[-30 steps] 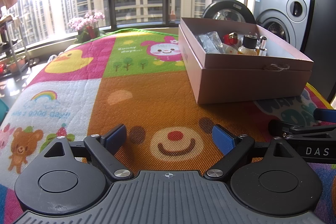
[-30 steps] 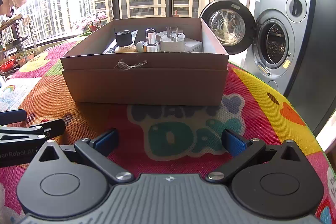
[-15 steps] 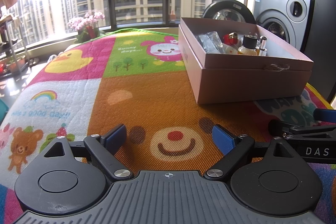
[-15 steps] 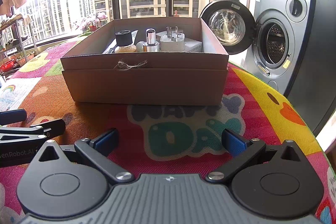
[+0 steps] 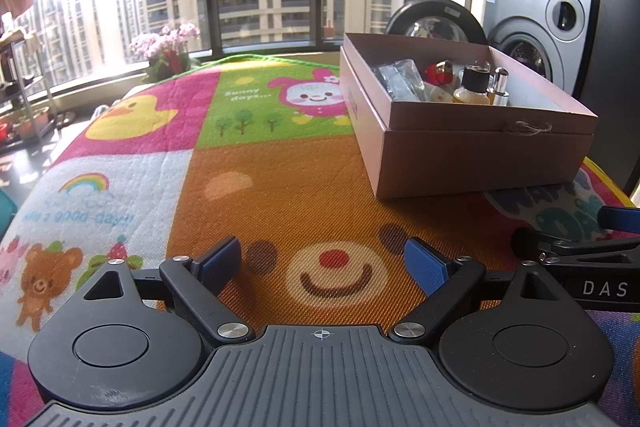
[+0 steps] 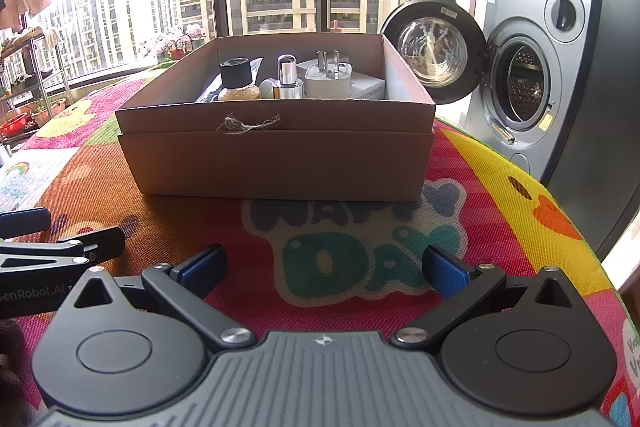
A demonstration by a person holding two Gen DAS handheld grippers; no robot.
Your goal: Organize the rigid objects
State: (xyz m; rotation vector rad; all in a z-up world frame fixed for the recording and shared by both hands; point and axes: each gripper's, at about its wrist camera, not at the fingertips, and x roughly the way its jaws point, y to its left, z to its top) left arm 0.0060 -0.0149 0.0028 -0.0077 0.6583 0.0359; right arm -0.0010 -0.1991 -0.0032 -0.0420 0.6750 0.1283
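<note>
A pink-brown cardboard box (image 6: 276,155) stands on the colourful play mat, straight ahead in the right wrist view and at the right (image 5: 472,151) in the left wrist view. Inside it are a black-capped amber bottle (image 6: 237,81), a silver-topped bottle (image 6: 288,79), a white plug adapter (image 6: 329,77), a clear plastic piece (image 5: 400,79) and a small red item (image 5: 439,71). My left gripper (image 5: 322,265) is open over the bear face print, nothing between its fingers. My right gripper (image 6: 322,267) is open too, low over the mat short of the box.
An open-doored washing machine (image 6: 532,75) stands right of the mat, past its edge. Windows, a flower pot (image 5: 166,47) and a metal rack (image 6: 28,75) line the far side. Each gripper shows at the other view's edge (image 5: 580,259), (image 6: 52,251).
</note>
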